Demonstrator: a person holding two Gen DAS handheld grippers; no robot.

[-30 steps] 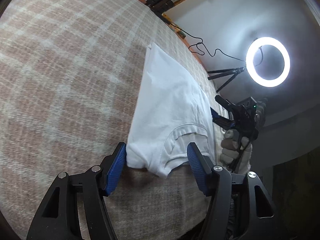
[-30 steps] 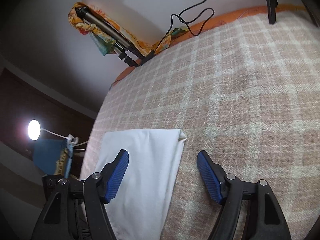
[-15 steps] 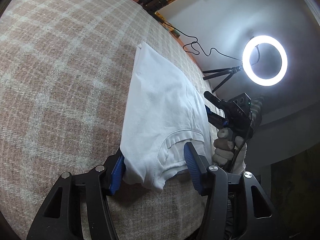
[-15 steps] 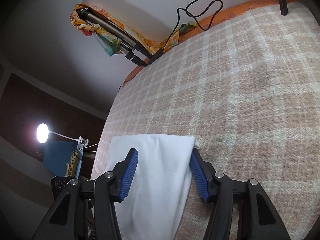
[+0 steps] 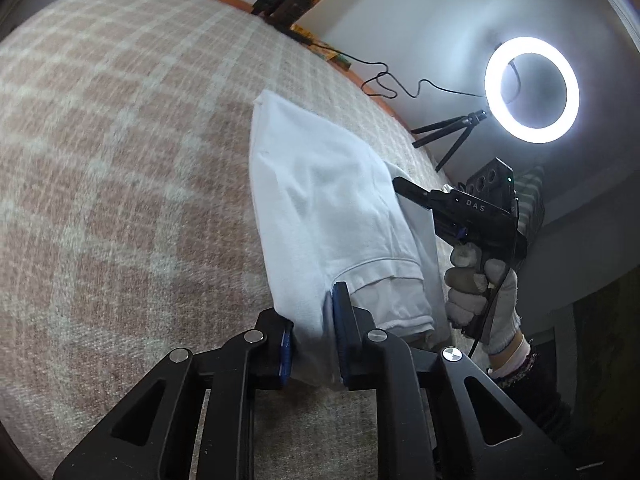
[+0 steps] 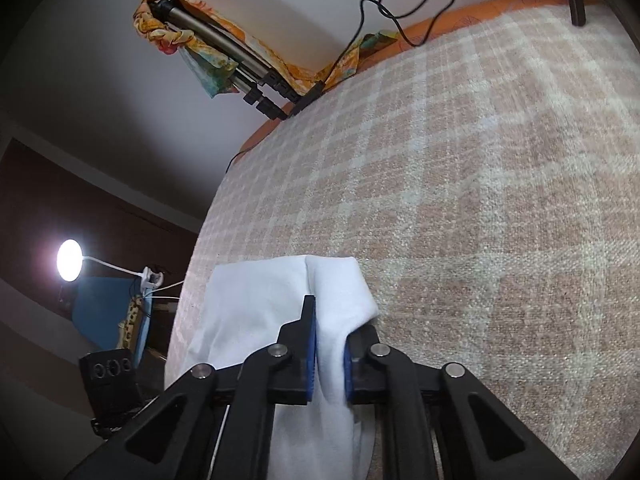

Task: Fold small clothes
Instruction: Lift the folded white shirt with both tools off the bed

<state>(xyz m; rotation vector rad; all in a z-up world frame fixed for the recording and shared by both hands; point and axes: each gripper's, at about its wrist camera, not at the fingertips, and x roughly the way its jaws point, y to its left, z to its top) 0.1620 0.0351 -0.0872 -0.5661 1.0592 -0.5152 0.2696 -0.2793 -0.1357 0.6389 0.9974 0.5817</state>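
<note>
Both grippers have closed since a second ago, when their blue pads stood wide apart on either side of the cloth.

From the left wrist camera, the left gripper pinches the near edge of one white garment, a folded small shirt lying on the checked blanket; cloth is bunched between the two blue pads. A ribbed hem or cuff band curves just to the right of the grip. The garment runs away from the camera to a far corner. Beyond its right side the right gripper reaches in at the cloth, held in one gloved hand; from this view its fingertips are hidden by the fabric. One lit ring light stands on a small tripod at the blanket's far edge, with one black cable trailing from it.

From the right wrist camera, the right gripper is clamped on a raised fold of the same white garment, fabric squeezed between its pads and hanging down below them. The blanket fills the right of the view. A folded tripod wrapped in a patterned cloth leans at the wall, and one small round lamp glows at left. No containers are visible in either view.
</note>
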